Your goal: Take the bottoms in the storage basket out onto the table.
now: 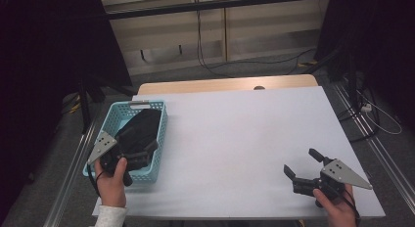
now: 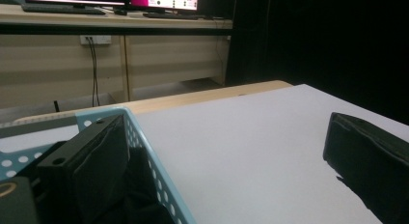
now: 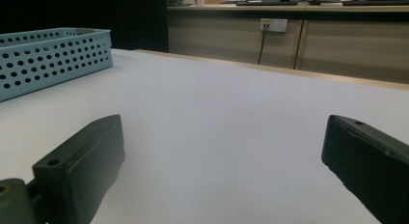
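Observation:
A light blue perforated basket (image 1: 108,120) stands at the table's left edge with a flat black object (image 1: 145,120) lying in it. My left gripper (image 1: 141,152) is held at the basket's near end. In the left gripper view it (image 2: 226,171) is open: one jaw is inside the basket (image 2: 144,147), the other over the white tabletop, with the basket's wall between them. My right gripper (image 1: 300,162) rests low over the table's near right corner, open, with nothing between its jaws (image 3: 222,171). The basket (image 3: 48,60) sits far off to its left.
The white tabletop (image 1: 235,134) stretches between the two grippers, with a wooden strip (image 1: 225,83) along its far edge. Metal rails (image 1: 377,148) run beside the table. Cables (image 1: 210,65) lie on the floor beyond, in front of beige cabinets.

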A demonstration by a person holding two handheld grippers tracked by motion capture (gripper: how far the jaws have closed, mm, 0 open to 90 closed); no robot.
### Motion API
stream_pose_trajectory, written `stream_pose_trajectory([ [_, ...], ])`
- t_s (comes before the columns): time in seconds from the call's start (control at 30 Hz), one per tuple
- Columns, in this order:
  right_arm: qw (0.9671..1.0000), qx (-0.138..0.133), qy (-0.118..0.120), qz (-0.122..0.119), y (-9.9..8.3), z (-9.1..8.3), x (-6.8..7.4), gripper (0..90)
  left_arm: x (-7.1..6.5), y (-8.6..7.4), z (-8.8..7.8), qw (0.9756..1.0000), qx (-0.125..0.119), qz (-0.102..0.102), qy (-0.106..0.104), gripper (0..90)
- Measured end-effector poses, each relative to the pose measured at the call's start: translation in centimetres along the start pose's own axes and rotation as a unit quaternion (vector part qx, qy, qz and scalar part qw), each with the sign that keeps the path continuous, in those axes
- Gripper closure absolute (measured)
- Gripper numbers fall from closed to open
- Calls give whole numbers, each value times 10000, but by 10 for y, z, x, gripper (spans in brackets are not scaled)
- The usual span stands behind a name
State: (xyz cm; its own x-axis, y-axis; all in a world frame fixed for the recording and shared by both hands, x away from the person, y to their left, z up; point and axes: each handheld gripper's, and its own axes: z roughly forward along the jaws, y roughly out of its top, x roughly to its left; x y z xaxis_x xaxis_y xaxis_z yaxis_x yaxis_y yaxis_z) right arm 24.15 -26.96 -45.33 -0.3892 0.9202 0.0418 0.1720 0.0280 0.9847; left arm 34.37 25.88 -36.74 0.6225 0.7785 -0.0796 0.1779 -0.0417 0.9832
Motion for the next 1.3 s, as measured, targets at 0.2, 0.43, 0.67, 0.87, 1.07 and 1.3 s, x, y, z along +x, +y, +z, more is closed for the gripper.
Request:
stream_pose_trajectory([
  [0.2, 10000, 13, 23, -23, 0, 2, 1, 9, 10, 11, 14, 10000, -5, -77, 37, 23],
  [0.43, 10000, 13, 58, -19, 0, 2, 1, 9, 22, 17, 25, 9998, 161, -75, 78, 23],
  [0.67, 10000, 15, 66, -25, 0, 2, 0, 9, 33, 19, 36, 9992, 352, -154, 97, 22],
  [0.87, 10000, 14, 77, -25, 0, 2, 1, 9, 43, 21, 42, 9984, 522, -71, 220, 24],
  [1.07, 10000, 25, 85, -31, 0, 2, 0, 9, 55, 18, 47, 9969, 673, -149, 383, 23],
  [1.3, 9999, 27, 99, -66, 1, 2, 1, 9, 73, 6, 57, 9937, 910, -261, 594, 24],
])
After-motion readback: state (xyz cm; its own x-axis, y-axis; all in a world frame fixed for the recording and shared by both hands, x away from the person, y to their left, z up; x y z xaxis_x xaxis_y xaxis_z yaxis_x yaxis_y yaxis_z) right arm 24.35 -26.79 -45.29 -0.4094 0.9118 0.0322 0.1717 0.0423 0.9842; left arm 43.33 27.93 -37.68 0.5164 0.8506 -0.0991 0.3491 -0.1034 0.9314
